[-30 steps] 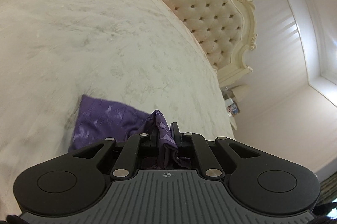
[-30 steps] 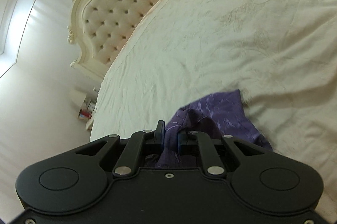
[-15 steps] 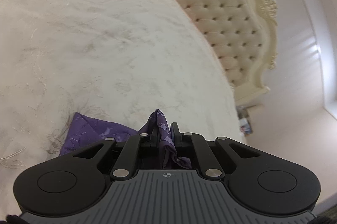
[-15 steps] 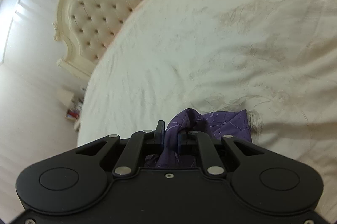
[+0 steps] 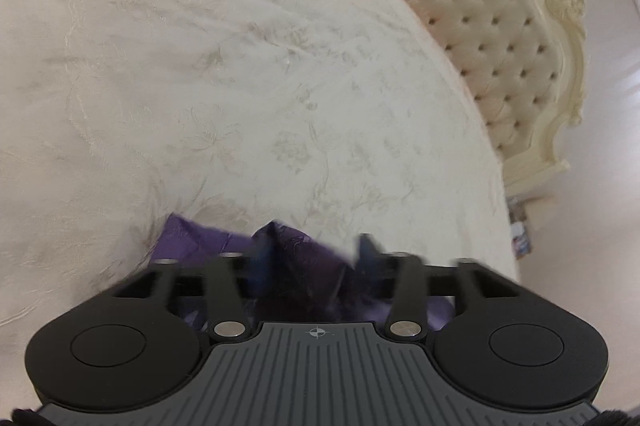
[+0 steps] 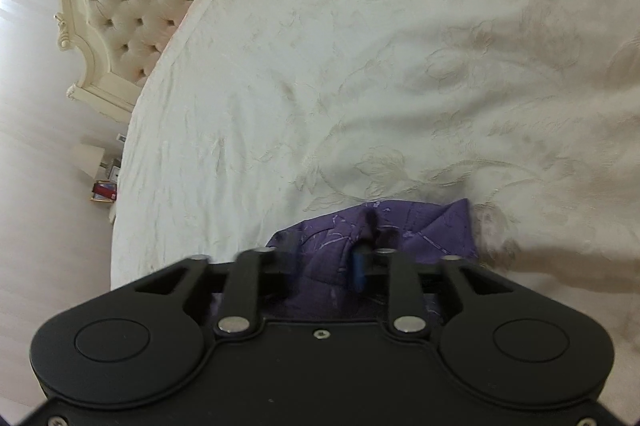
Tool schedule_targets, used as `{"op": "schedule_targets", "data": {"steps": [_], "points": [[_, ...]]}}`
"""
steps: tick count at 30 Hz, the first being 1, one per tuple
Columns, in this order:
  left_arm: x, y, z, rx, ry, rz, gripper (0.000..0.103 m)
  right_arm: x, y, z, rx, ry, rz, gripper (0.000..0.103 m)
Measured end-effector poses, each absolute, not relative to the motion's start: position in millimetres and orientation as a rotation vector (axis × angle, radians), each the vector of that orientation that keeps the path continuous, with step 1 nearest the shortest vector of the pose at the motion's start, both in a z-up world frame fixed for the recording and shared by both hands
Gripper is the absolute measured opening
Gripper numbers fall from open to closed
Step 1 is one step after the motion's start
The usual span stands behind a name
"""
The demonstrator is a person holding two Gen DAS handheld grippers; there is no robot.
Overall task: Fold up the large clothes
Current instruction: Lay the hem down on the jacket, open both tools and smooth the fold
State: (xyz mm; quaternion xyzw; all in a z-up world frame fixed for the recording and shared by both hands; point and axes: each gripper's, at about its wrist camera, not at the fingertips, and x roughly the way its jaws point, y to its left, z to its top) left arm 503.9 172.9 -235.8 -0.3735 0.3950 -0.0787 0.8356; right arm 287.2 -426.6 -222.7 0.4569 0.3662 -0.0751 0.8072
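Purple garment (image 5: 296,258) on the cream bedspread (image 5: 240,86), bunched low near the bed edge. Left gripper (image 5: 312,250) with jaws just opening, apart now, cloth loose between them, not pressed. Right gripper (image 6: 326,254) also just opening, purple fabric (image 6: 420,226) between the spread fingers. Behind, tufted headboard (image 5: 500,26); beside it, small lamp (image 6: 90,158) on the floor side. Nothing blocking the cloth.
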Motion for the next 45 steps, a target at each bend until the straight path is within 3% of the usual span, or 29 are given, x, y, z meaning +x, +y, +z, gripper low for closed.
{"op": "schedule_targets", "data": {"steps": [1, 4, 9, 13, 21, 29, 35, 45], "points": [[503.6, 175.1, -234.8, -0.791, 0.818, -0.151, 0.076, 288.9, -426.6, -224.9, 0.977, 0.781, -0.161, 0.060], [499.8, 178.5, -224.8, -0.759, 0.773, -0.121, 0.076, 290.5, -425.1, -223.8, 0.944, 0.752, -0.165, 0.077], [487.5, 152.0, -196.3, -0.567, 0.764, -0.162, 0.077, 289.8, -408.6, -203.9, 0.748, 0.747, -0.169, 0.078], [474.2, 87.0, -185.0, -0.306, 0.814, -0.302, 0.077, 292.7, -355.9, -185.5, 0.453, 0.798, -0.051, 0.078], [462.1, -14.9, -216.5, -0.038, 0.902, -0.493, 0.077, 299.4, -252.8, -203.7, 0.109, 0.930, 0.191, 0.078], [515.5, 2.6, -273.1, 0.059, 1.010, -0.303, 0.078, 327.6, -251.8, -237.9, -0.030, 1.013, 0.178, 0.078], [530.1, 2.2, -285.8, 0.186, 1.007, -0.320, 0.086, 366.0, -253.2, -260.2, -0.064, 1.079, 0.162, 0.103], [537.5, 19.5, -273.0, 0.204, 0.996, -0.262, 0.089, 376.8, -278.1, -249.5, -0.004, 1.061, 0.069, 0.101]]}}
